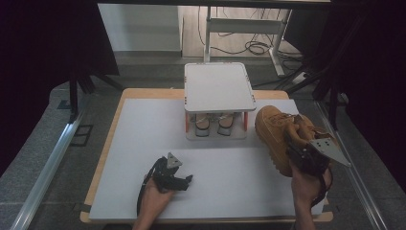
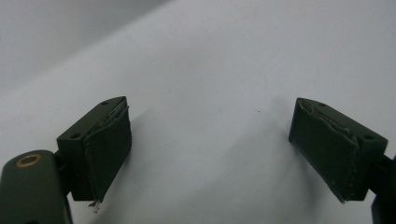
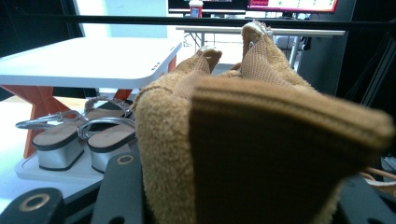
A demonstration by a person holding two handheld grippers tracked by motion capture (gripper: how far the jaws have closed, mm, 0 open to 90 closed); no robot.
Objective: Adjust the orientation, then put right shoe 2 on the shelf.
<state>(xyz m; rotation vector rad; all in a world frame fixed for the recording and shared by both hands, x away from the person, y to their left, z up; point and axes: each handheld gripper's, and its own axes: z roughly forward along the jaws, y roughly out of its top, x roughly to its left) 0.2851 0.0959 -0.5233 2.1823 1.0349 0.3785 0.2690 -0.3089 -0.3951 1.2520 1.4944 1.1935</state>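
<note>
The tan boot sits clamped in the right gripper, heel end.

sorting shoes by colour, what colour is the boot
Tan brown; the boot shows best in the high view.

The person's left hand comes in from six o'clock and rests low near the front edge, wrapped around the left gripper. That gripper points toward about three o'clock, its grey plate facing up, its cable looping back along the wrist. In the left gripper view its two black fingers stand wide apart with nothing between them.

The right hand rises from six o'clock farther out at the right, forearm near upright, wrist cocked. The right gripper it carries aims toward about eleven o'clock, plate tilted to the right. Its fingers sit partly spread, clamped either side of the load they hold.
</note>
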